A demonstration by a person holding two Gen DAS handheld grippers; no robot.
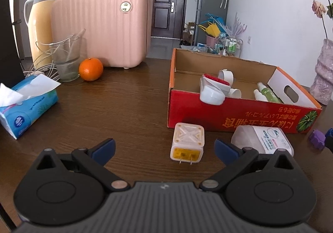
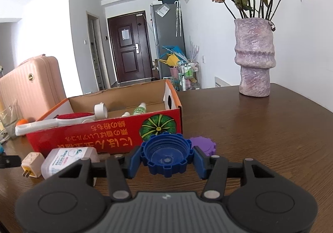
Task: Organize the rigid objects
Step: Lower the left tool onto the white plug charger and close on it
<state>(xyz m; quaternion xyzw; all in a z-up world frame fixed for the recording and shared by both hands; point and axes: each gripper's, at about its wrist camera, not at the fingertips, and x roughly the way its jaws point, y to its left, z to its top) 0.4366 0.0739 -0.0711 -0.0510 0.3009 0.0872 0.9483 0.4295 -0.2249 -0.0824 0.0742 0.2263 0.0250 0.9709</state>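
- The right gripper (image 2: 166,159) has its two blue pads closed against the sides of a blue, ridged plastic screw cap (image 2: 166,155), which sits squarely between them with its hollow side facing the camera.
- Whether the cap is lifted clear of the dark brown wooden table (image 2: 260,139) or touching it cannot be told from the right wrist view.
- Just behind the cap, to its right, a purple notched plastic cap (image 2: 203,144) lies flat on the table.
- The left gripper (image 1: 164,149) has its jaws spread wide and holds nothing.
- A cream, square plug adapter with a yellow face and two metal prongs (image 1: 187,142) lies on the table between the left jaws, nearer the right-hand finger, touching neither; its prongs point toward the camera.
- A translucent white plastic bottle with a printed label (image 1: 263,140) lies on its side just beyond the right-hand finger, close to the adapter.
- Behind both stands a red open-topped cardboard box with a printed pumpkin (image 1: 239,116); its front wall is just beside the bottle.
- In the box lie a white-handled brush with a red pad (image 1: 214,89), its handle hanging over the front wall, white tape rolls (image 1: 225,75) and a green-labelled small bottle (image 1: 268,92).
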